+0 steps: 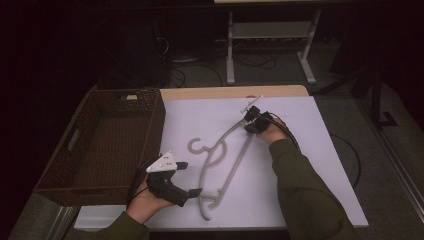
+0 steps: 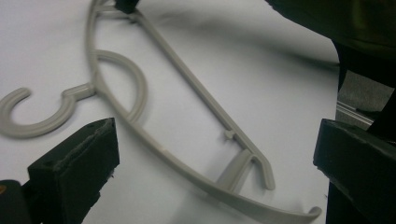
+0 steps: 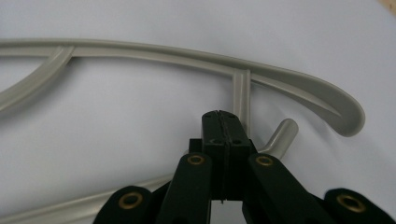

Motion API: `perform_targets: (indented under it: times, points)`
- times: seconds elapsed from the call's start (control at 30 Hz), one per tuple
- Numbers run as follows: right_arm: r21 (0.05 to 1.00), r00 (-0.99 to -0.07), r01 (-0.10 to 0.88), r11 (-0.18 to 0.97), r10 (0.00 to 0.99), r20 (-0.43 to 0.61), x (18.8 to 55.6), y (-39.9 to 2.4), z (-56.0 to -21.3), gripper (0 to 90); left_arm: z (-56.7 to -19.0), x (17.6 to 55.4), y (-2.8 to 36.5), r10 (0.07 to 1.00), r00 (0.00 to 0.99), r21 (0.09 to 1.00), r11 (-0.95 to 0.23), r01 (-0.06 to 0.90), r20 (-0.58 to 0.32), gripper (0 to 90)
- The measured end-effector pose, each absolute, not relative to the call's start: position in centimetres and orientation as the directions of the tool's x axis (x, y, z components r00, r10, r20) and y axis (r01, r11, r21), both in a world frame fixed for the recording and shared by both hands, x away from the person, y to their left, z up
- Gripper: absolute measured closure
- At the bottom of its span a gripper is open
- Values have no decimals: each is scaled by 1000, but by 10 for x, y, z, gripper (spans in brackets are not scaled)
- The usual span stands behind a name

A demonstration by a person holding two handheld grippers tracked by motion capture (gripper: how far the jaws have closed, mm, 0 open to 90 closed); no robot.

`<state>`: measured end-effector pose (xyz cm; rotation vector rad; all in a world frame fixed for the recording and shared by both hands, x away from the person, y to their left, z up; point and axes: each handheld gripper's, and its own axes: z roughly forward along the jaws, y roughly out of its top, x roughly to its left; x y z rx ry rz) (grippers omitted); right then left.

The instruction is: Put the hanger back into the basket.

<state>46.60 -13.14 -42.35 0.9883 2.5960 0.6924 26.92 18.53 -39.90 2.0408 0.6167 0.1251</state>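
A grey plastic hanger lies flat on the white table cover, hook towards the left. My right gripper is at its far end. In the right gripper view, the gripper is shut, pads pressed together, lying over the hanger's lower bar beside a short strut. Nothing shows between the pads. My left gripper is open at the hanger's near end. In the left gripper view, its jaws stand wide apart around that end of the hanger, not touching it.
A dark wicker basket stands at the table's left, with a small pale item at its far wall. Beyond the table's wooden far edge are a dark floor, cables and a white table frame.
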Motion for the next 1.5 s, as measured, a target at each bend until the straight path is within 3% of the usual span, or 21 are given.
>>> perform_targets:
  times: [0.57, 0.67, 1.07, 1.5]
  points:
    - [521, -705, 577, 629, 706, -72, 398, -197, -423, 895, -401, 270, 183, 469, 869, 827, -419, 375, -156, 0]
    - [569, -699, 561, 601, 712, -64, 389, -204, -423, 895, -401, 271, 182, 470, 869, 826, -421, 375, -155, 0]
    - [698, -758, 462, 548, 652, -10, 334, -191, -399, 895, -403, 271, 184, 476, 865, 824, -419, 382, -159, 0]
    - [670, -814, 448, 592, 580, 32, 297, -165, -419, 895, -405, 271, 184, 478, 864, 821, -423, 385, -159, 0]
